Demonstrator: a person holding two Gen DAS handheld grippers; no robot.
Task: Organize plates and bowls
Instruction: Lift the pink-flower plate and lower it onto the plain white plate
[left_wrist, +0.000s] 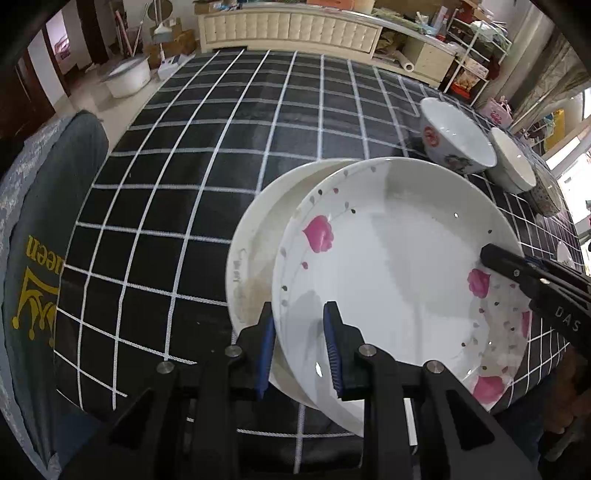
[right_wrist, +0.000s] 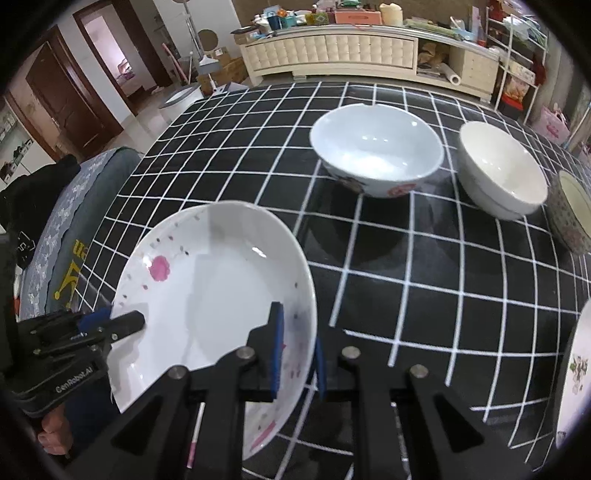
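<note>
A white plate with pink flowers is held above a plain white plate that lies on the checked table. My left gripper is shut on the flowered plate's near left rim. My right gripper is shut on the same plate's right rim. The right gripper also shows in the left wrist view, and the left gripper shows in the right wrist view. A flowered bowl, a plain white bowl and a patterned bowl stand upright further back.
The black tablecloth with white grid lines covers the table. A grey cushioned chair back stands at the left edge. Another patterned plate's rim shows at the far right. A cream cabinet stands beyond the table.
</note>
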